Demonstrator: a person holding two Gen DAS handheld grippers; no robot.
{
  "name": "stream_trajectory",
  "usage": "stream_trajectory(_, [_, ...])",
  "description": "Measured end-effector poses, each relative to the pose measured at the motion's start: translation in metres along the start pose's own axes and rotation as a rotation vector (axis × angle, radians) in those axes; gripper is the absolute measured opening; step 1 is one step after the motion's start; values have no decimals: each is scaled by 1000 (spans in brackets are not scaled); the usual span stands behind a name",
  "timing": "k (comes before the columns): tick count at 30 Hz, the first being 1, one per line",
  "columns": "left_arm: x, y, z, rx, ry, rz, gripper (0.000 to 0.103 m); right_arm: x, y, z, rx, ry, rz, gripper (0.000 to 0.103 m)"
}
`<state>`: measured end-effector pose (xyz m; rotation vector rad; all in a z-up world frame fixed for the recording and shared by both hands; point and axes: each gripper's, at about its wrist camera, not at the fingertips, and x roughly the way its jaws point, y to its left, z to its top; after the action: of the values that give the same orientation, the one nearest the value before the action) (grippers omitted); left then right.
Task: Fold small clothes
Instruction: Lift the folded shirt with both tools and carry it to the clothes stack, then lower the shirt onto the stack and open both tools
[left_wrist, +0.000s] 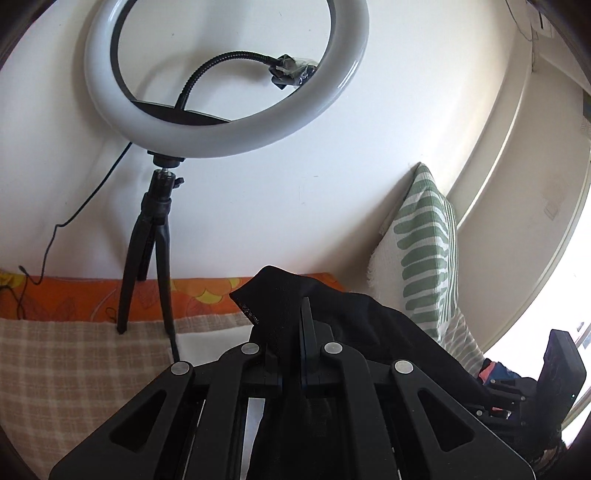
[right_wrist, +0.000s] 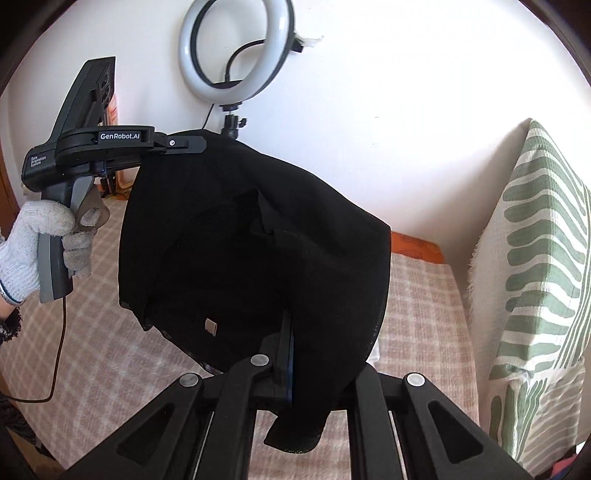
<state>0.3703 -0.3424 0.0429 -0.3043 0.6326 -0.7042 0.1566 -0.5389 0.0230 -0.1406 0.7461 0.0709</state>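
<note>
Left gripper (left_wrist: 291, 332): clamped on a corner of the black mesh fabric garment (right_wrist: 258, 258).
Right gripper (right_wrist: 288, 354): clamped on its opposite edge.
Garment: hanging above the beige checked bed cover (right_wrist: 424, 314).

right gripper (right_wrist: 291, 354) fingertips buried under black garment (right_wrist: 258, 240); left gripper (left_wrist: 291, 332) tips wrapped in same cloth. ring light (left_wrist: 225, 74) top cut off by frame edge. striped pillow (right_wrist: 535, 277) cropped at right.

Two tongs (right_wrist: 199, 144), one black garment (right_wrist: 255, 258), one ring light (left_wrist: 225, 74), seemingly one cushion (right_wrist: 535, 277).
</note>
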Motion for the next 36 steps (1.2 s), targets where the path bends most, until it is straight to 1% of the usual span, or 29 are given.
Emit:
stream_trajectory(2, [16, 7, 2, 1, -1, 38, 4, 15, -15, 6, 13, -15, 28, 5])
stream_trajectory(3, [25, 11, 2, -3, 13, 53, 4, 27, -24, 8, 36, -11, 60, 5])
stream_trajectory(4, [35, 17, 1, -7, 40, 74, 4, 37, -29, 8, 66, -3, 98, 5])
stream_trajectory(6, [54, 25, -3, 0, 104, 111, 4, 63, -45, 6, 161, 31, 199, 6])
stream_trajectory(7, [58, 27, -5, 5, 127, 123, 5, 72, -52, 4, 210, 40, 220, 13])
stream_trajectory(8, [60, 27, -5, 13, 141, 133, 6, 81, -60, 0, 263, 51, 248, 22])
stream_trajectory(9, [58, 27, -5, 22, 143, 142, 6, 86, -67, -4, 313, 58, 287, 27])
stream_trajectory(10, [53, 27, -6, 28, 137, 144, 10, 90, -75, -9, 366, 53, 320, 34])
stream_trajectory(11, [46, 26, -7, 44, 125, 151, 18, 90, -82, -14, 409, 41, 347, 34])
stream_trajectory(12, [39, 25, -8, 66, 115, 166, 23, 89, -87, -20, 439, 30, 377, 34])
stream_trajectory(13, [34, 25, -8, 82, 105, 181, 25, 88, -91, -25, 466, 23, 400, 35])
stream_trajectory(16, [16, 25, -9, 113, 79, 216, 25, 87, -99, -43, 534, 23, 451, 36])
stream_trajectory(17, [11, 26, -9, 107, 75, 205, 25, 86, -99, -47, 544, 29, 457, 36])
stream_trajectory(18, [9, 25, -11, 106, 82, 192, 25, 86, -97, -50, 539, 35, 434, 36])
stream_trajectory(19, [9, 24, -15, 108, 102, 180, 25, 86, -96, -53, 530, 38, 408, 36])
stream_trajectory(21, [12, 21, -28, 101, 151, 130, 25, 84, -99, -54, 524, 28, 376, 36])
stream_trajectory(22, [18, 16, -36, 95, 186, 99, 25, 83, -101, -53, 533, 15, 377, 36])
stream_trajectory(24, [25, 9, -54, 99, 247, 51, 25, 81, -108, -47, 562, -21, 384, 39])
stream_trajectory(25, [29, 4, -63, 112, 276, 37, 25, 80, -112, -42, 573, -39, 389, 44])
stream_trajectory(27, [37, -3, -80, 145, 327, 24, 25, 83, -121, -30, 597, -65, 400, 46])
stream_trajectory(30, [46, -9, -97, 177, 377, 11, 25, 111, -136, -11, 652, -34, 416, 47])
stream_trajectory(32, [49, -10, -102, 194, 387, 9, 25, 132, -143, -2, 689, -7, 388, 47])
stream_trajectory(36, [50, -10, -105, 204, 398, -4, 25, 171, -150, 9, 742, 43, 401, 47])
